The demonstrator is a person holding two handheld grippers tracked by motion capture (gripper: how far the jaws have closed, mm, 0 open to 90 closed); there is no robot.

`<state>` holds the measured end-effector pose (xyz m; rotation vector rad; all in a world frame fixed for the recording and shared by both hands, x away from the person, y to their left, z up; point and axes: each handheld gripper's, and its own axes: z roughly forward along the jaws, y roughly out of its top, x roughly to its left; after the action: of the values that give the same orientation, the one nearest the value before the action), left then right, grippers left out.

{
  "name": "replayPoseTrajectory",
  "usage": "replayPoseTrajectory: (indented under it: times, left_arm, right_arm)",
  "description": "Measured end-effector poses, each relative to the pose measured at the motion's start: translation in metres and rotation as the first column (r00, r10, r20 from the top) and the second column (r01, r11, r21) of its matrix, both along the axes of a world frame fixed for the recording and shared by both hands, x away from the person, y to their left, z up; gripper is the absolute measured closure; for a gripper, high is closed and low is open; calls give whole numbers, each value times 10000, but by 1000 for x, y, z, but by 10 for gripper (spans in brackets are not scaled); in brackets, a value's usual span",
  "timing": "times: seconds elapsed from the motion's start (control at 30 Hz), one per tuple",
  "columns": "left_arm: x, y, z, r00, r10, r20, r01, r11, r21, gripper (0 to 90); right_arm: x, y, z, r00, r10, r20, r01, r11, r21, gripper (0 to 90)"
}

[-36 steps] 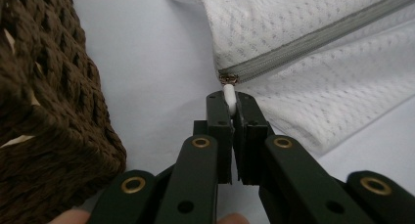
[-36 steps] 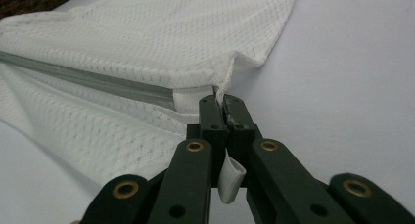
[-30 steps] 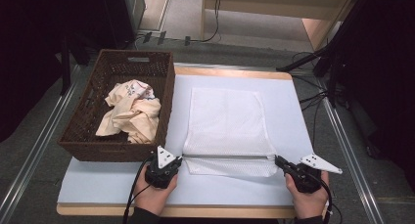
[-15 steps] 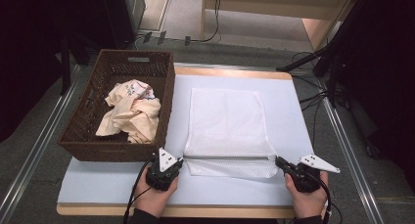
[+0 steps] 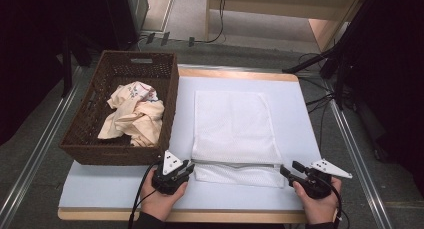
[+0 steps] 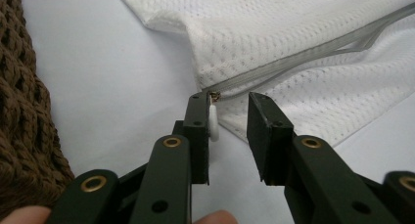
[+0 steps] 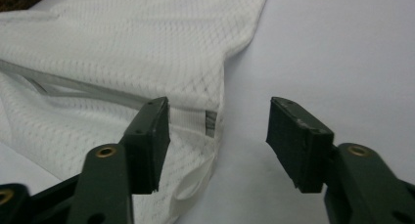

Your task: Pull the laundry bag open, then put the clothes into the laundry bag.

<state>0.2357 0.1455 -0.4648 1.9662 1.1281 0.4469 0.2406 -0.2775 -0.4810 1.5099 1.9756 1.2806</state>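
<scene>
A white mesh laundry bag lies flat in the middle of the light table, its grey zipper running along the near end. My left gripper stands open at the bag's near left corner. In the left gripper view the white zipper pull rests against the inner face of one jaw of the left gripper, and the other jaw stands apart from it. At the near right corner my right gripper is open. In its own view the right gripper straddles the bag's corner and a small tag.
A brown wicker basket stands at the table's left and holds a crumpled cream cloth; its wall is close to my left gripper. The table's wooden edge runs just behind both hands. Cables and stands lie on the floor beyond.
Hardly anything: both grippers stay at the bag's near corners, and the bag and basket have not moved.
</scene>
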Motion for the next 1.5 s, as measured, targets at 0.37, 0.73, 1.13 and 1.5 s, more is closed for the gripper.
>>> replayPoseTrajectory:
  times: [0.37, 0.73, 1.13, 1.5]
  left_arm:
    - [-8, -5, 11, 9978, -341, 570, 381, 9968, -698, 697]
    - [-10, -26, 10, 9937, -1074, 320, 1102, 9885, -1034, 771]
    - [0, -57, -11, 9723, -2230, -696, 2201, 9744, -463, 859]
    - [3, -59, -15, 9656, -2341, -1129, 2318, 9722, -332, 900]
  right_arm:
    - [-4, 21, 21, 9967, 195, 785, -171, 9994, -308, 285]
    - [8, 55, 34, 9889, 1245, 808, -1221, 9919, -346, 396]
    - [32, 112, 21, 9485, 3167, -91, -3165, 9458, -731, 465]
    - [42, 132, 4, 9160, 3929, -814, -4007, 8855, -2351, 583]
